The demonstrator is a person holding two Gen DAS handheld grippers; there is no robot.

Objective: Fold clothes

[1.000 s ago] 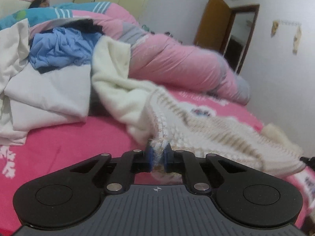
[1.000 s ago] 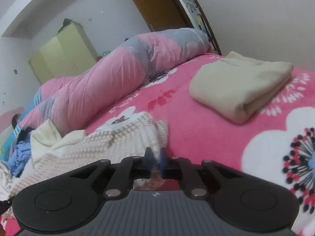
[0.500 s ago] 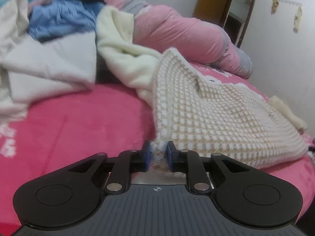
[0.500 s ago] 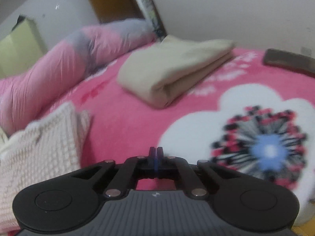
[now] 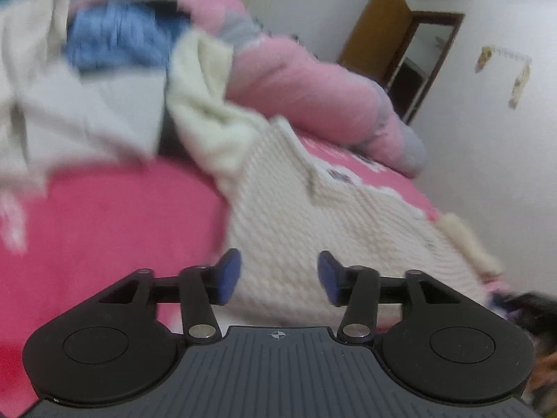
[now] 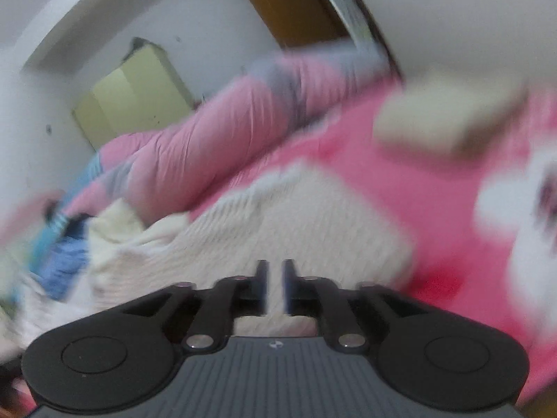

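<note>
A cream and beige knitted sweater (image 5: 313, 216) lies spread on the pink bedspread (image 5: 115, 223). My left gripper (image 5: 278, 275) is open and empty, with its fingers just above the sweater's near edge. In the right wrist view the same sweater (image 6: 285, 223) lies in front of my right gripper (image 6: 275, 285). Its jaws stand a narrow gap apart with nothing between them. Both views are blurred by motion.
A pile of unfolded clothes, white, cream and blue (image 5: 115, 38), lies at the back left. A rolled pink and grey quilt (image 5: 313, 94) runs along the far side. A folded beige garment (image 6: 449, 118) lies on the bed at the right.
My left gripper has opened and let go of the sweater's edge. My right gripper has swung back left over the sweater and its jaws have parted slightly. The sweater now lies flat.
</note>
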